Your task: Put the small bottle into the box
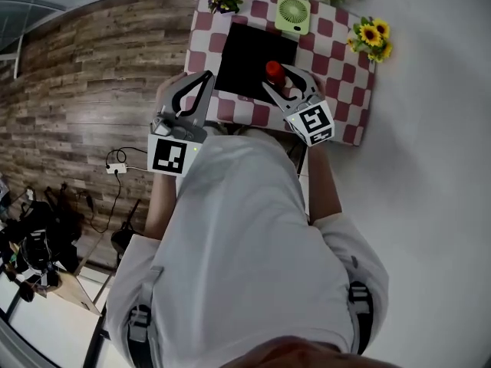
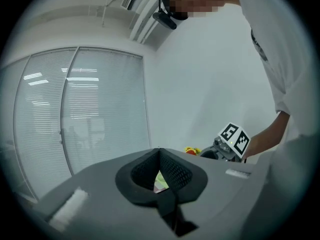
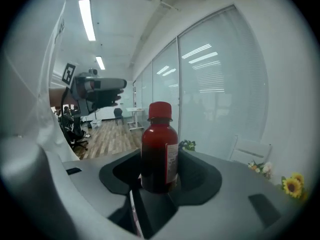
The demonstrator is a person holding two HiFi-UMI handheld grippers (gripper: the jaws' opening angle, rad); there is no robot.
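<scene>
A small dark-red bottle (image 3: 159,149) with a red cap stands upright between the jaws of my right gripper (image 3: 160,181), which is shut on its lower body. In the head view the bottle (image 1: 274,70) hangs over the right part of the black box (image 1: 249,56) on the checkered table (image 1: 341,67). My left gripper (image 1: 205,79) hovers at the box's left edge. Its jaws meet at the tip with nothing held. In the left gripper view its own jaws (image 2: 159,151) point up toward the wall and window.
A green fan (image 1: 293,12) stands behind the box. Sunflowers (image 1: 372,38) sit at the table's right corner, and small flower pots (image 1: 225,1) at the back. A white wall runs along the right. A cable and power strip (image 1: 116,167) lie on the wooden floor at left.
</scene>
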